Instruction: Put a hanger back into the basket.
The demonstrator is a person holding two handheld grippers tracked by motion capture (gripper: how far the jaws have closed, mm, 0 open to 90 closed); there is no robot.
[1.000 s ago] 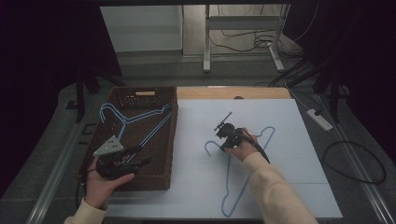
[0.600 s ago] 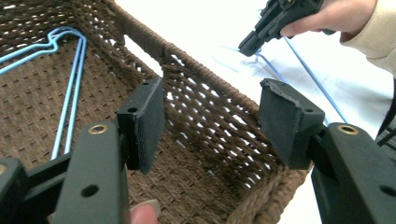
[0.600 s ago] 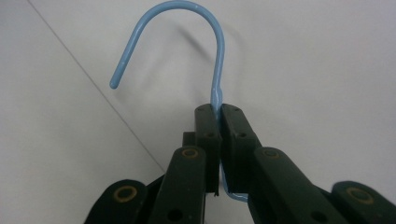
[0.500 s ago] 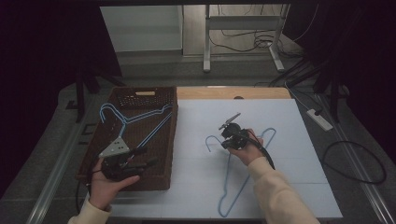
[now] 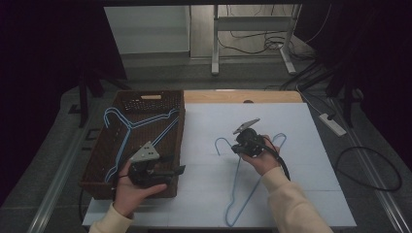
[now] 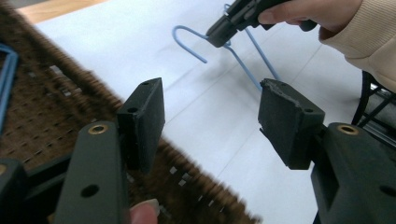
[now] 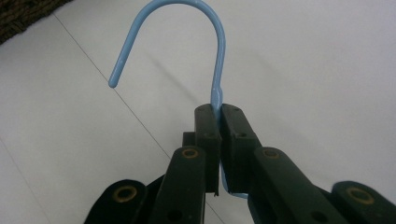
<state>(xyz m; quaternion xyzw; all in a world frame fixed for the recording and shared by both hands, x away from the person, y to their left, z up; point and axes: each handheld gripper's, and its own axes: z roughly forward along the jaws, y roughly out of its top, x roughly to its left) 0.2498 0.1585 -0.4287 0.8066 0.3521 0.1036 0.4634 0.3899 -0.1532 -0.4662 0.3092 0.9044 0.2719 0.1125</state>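
Observation:
A blue wire hanger (image 5: 233,187) lies on the white table sheet (image 5: 311,194), its hook (image 7: 219,46) raised off the sheet. My right gripper (image 5: 235,147) is shut on the hanger's neck just below the hook, and the pads of this gripper (image 7: 219,109) pinch the wire. A brown woven basket (image 5: 180,126) at the left holds more blue hangers (image 5: 128,126). My left gripper (image 5: 174,163) hovers over the basket's near right corner. In its own view the left gripper (image 6: 210,107) is open with nothing between its jaws, and the hook (image 6: 187,35) and the right gripper (image 6: 219,32) lie beyond.
A wooden strip (image 5: 243,96) runs along the table's far edge. On the floor at the right lie a power strip (image 5: 333,124) and a looped black cable (image 5: 369,170). A metal stand (image 5: 214,48) rises behind the table.
My left gripper has moved right along the basket toward its near right corner. My right gripper has risen slightly with the hanger's neck still pinched.

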